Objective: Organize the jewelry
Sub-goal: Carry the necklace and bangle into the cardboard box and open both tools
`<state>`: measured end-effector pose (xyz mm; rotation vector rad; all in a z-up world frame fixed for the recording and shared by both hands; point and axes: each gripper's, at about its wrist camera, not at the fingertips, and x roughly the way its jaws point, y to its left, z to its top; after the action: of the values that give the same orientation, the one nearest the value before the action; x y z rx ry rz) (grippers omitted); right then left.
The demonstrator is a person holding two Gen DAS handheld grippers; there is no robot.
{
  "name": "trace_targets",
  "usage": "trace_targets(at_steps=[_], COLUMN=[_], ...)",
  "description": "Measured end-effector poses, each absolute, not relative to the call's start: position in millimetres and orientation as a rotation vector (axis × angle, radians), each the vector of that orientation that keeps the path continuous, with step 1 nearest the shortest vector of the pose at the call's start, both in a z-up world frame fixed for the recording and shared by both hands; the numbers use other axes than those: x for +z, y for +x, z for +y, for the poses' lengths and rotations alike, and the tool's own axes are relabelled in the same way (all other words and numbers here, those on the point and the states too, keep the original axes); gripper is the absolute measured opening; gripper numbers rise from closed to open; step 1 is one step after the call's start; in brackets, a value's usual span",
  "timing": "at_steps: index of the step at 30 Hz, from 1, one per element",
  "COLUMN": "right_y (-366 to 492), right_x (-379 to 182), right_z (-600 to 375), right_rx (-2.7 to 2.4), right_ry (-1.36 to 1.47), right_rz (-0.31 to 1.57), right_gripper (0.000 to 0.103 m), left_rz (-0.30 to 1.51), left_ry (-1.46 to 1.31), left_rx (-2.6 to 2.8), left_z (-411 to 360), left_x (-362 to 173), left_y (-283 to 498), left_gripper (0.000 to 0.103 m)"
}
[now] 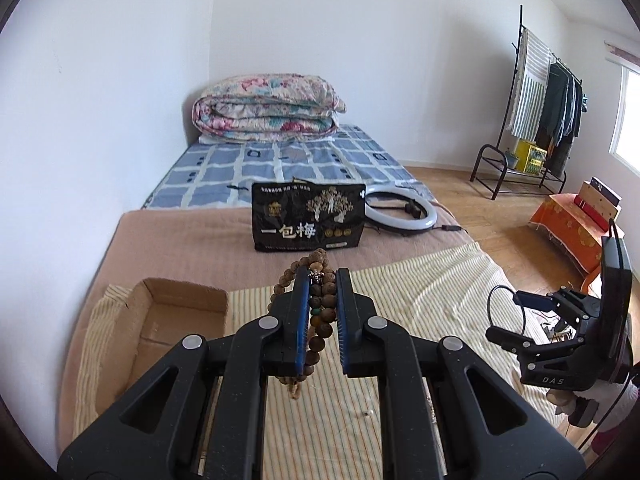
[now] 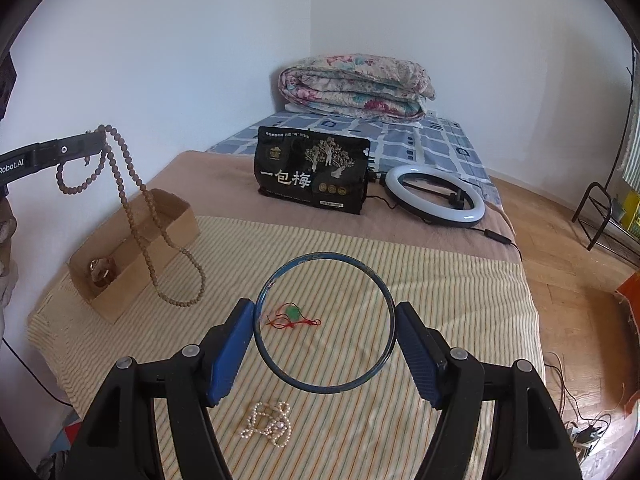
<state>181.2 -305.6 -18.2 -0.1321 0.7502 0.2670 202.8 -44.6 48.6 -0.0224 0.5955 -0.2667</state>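
My left gripper (image 1: pixel 323 280) is shut on a long brown wooden bead necklace (image 1: pixel 320 308). In the right wrist view the necklace (image 2: pixel 132 216) hangs from it in loops, above and beside the cardboard box (image 2: pixel 132 240). The box (image 1: pixel 176 312) holds a small amber item (image 2: pixel 102 270). My right gripper (image 2: pixel 325 320) is shut on a dark blue bangle ring (image 2: pixel 390 312), held above the striped cloth (image 2: pixel 440 288). A red cord with a green pendant (image 2: pixel 294 314) and a pearl necklace (image 2: pixel 268 424) lie on the cloth.
A black snack bag (image 2: pixel 314 170) stands behind the cloth, with a ring light (image 2: pixel 434 196) and its cable to its right. A folded floral quilt (image 2: pixel 356 82) lies at the bed's far end. A clothes rack (image 1: pixel 536 112) stands on the wooden floor at right.
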Motion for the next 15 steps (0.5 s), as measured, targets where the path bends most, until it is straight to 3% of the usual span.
trace_targets(at_steps=[15], right_y=[187.5], right_x=[-1.3], right_z=[-238.7], right_rx=[0.372], right_ry=[-0.168], right_rz=[0.72], right_gripper=[0.073], left_rz=[0.518], left_ry=[-0.045], left_rx=[-0.18], left_z=[26.5], left_x=[82.8], left_y=[205.5], left_gripper=[0.01])
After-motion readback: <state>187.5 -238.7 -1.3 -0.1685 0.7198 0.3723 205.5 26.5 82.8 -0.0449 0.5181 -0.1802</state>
